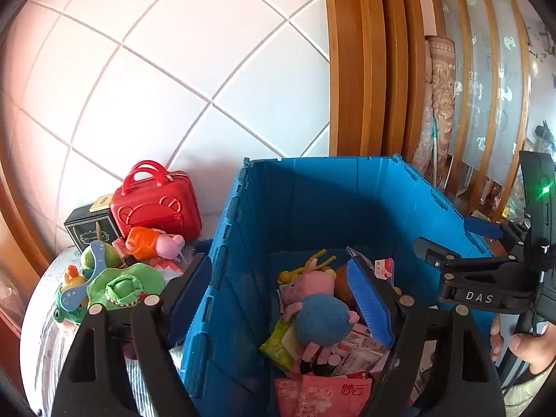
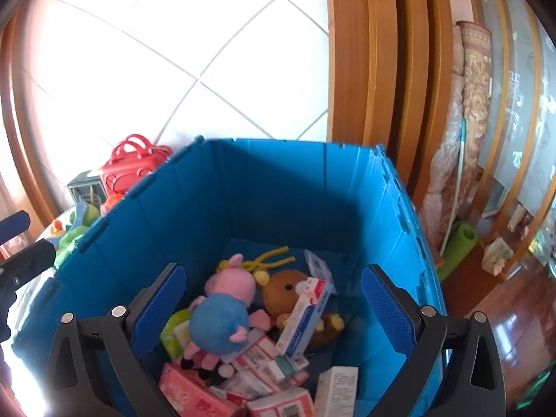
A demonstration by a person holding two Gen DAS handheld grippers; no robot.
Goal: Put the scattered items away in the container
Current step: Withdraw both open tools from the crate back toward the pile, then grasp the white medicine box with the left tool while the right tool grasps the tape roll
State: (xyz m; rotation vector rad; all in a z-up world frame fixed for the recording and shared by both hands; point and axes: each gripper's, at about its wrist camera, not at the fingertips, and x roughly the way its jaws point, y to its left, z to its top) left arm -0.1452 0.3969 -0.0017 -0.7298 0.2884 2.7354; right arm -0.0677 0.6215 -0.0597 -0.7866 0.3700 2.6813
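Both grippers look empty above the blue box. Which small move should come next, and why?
Probably swing the left gripper toward the pile left of the blue crate, perhaps to the orange-dressed pig plush. Both it and the right gripper stand open and hold nothing, while the green frog toys and red case lie outside the crate.

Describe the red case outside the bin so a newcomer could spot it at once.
Start at the big blue bin and look to its left, where loose toys lie heaped against the white tiled wall. At the back of that heap stands the red case, beside a dark box. It alone is hard, glossy red, with two loop handles on top.
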